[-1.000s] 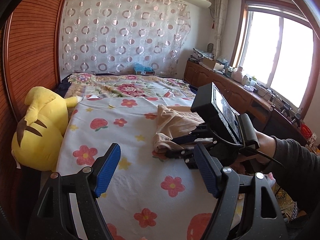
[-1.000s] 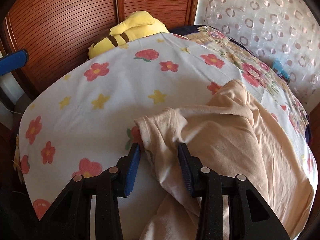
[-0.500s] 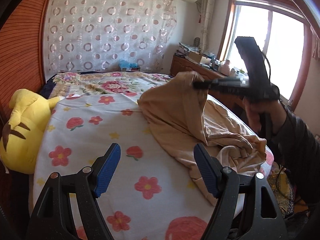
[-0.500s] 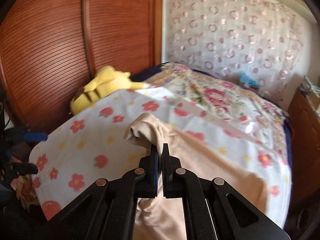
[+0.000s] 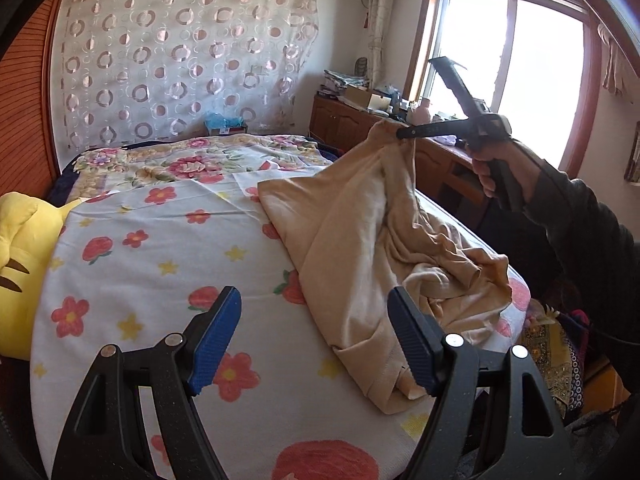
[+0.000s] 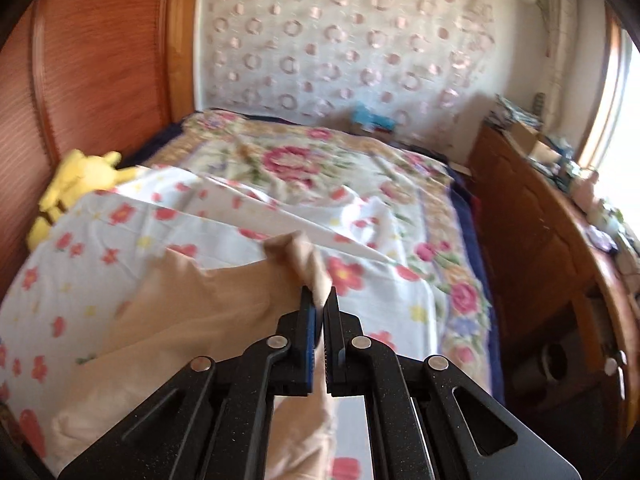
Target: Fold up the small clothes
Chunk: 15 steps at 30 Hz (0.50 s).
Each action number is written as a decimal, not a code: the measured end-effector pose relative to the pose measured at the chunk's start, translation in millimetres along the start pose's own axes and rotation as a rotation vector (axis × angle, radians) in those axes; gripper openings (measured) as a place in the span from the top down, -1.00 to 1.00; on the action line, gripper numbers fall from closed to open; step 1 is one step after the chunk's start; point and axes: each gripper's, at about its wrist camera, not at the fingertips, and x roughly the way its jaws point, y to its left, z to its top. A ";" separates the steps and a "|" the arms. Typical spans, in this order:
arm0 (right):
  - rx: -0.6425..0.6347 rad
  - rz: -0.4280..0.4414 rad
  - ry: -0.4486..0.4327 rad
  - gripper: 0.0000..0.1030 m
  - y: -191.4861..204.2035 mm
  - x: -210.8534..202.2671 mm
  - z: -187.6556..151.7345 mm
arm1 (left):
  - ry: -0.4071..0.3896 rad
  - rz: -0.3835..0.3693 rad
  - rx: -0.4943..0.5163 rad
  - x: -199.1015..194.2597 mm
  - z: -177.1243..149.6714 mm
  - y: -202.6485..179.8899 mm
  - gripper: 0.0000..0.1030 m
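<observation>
The right gripper (image 5: 400,134) is pinching the beige garment (image 5: 352,240), hanging lengthwise from the pinch toward the wide, empty left gripper (image 5: 314,340).

the bed (image 5: 132,280) is covered by a white sheet printed with red flowers, strawberries and small yellow stars. farther back lies a quilt (image 5: 192,160) with big pink blooms. a beige garment (image 5: 352,248) lies bunched along the sheet's right side, one end raised off it. a yellow plush toy (image 5: 20,256) sits at the left edge.
</observation>
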 end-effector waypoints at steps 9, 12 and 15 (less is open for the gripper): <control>0.007 0.037 -0.016 0.43 34.6 -32.7 -41.0 | 0.021 -0.002 0.017 10.7 -3.2 -10.4 -0.48; -0.011 0.093 -0.007 0.29 45.5 -50.6 -72.8 | 0.035 -0.003 0.013 16.3 -5.4 -11.4 -0.48; -0.014 0.154 0.008 0.24 57.1 -64.4 -104.1 | 0.045 -0.007 0.014 20.1 -7.2 -14.0 -0.48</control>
